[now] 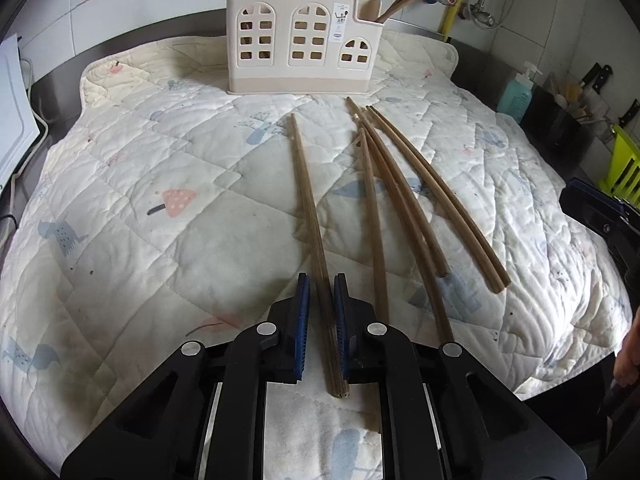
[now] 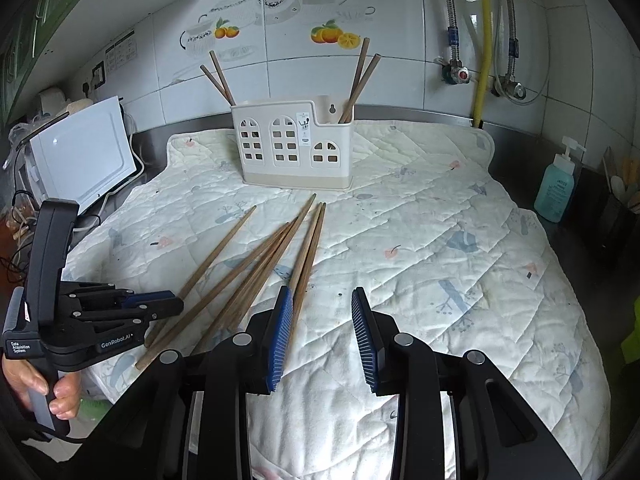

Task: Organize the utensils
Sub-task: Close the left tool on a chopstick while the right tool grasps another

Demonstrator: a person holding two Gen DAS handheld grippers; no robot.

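Several brown wooden chopsticks [image 1: 404, 196] lie side by side on a white quilted mat [image 1: 140, 168]. My left gripper [image 1: 322, 280] has its blue pads on either side of the leftmost pair [image 1: 306, 192], closed against it near its thick end. A cream utensil holder [image 1: 300, 40] with arched windows stands at the back, with chopsticks in both end compartments. In the right wrist view my right gripper [image 2: 322, 296] is open and empty above the mat, just right of the chopsticks [image 2: 256, 268]. The holder [image 2: 294, 144] stands behind. The left gripper [image 2: 160, 304] shows at the left.
A white appliance [image 2: 84, 156] stands left of the mat. A blue soap bottle [image 2: 558, 184] and dark utensil box stand at the right. Pipes and valves [image 2: 458, 72] run down the tiled wall. A steel counter edge [image 1: 56, 92] surrounds the mat.
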